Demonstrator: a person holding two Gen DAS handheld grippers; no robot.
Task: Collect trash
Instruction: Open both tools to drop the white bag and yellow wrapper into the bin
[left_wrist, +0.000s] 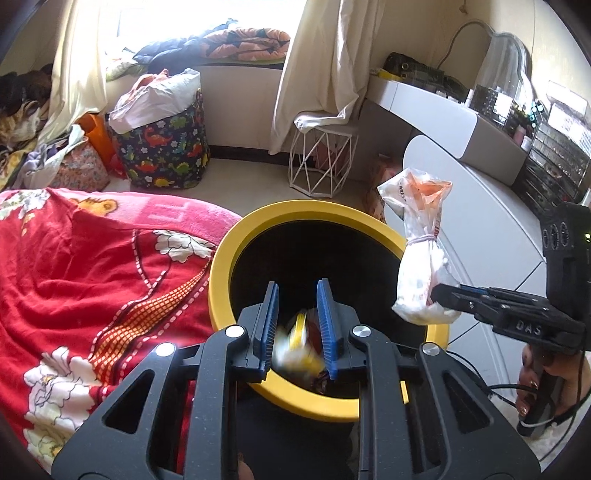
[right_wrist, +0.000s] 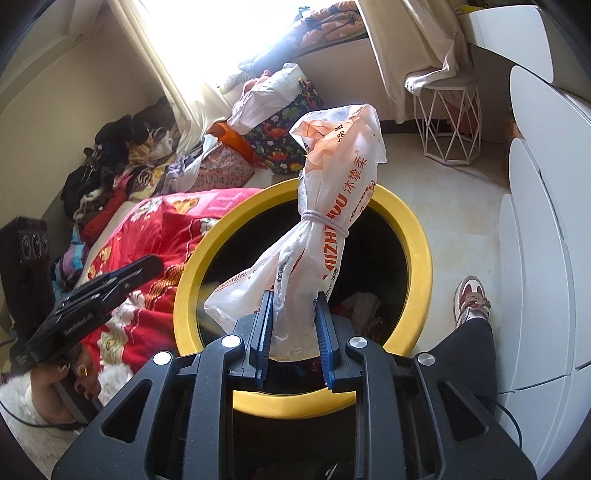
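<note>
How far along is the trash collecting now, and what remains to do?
Done: some trash already lies inside the black bin with the yellow rim. In hand: a blurred yellow wrapper sits between the left tool over the opening, grip unclear; the right tool is shut on a tied white plastic bag above the bin. Left: dropping both in.

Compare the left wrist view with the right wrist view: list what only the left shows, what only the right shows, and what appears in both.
Only the left wrist view: a blurred yellow wrapper between the left gripper pads over the bin, and the cluttered white dresser top.

Only the right wrist view: a leg and a sneaker beside the bin, and dark clothes piled by the wall.

Both: the yellow-rimmed bin, the red floral blanket, the dinosaur-print bag, the wire stool, and the tied plastic bag clamped in the right gripper.
</note>
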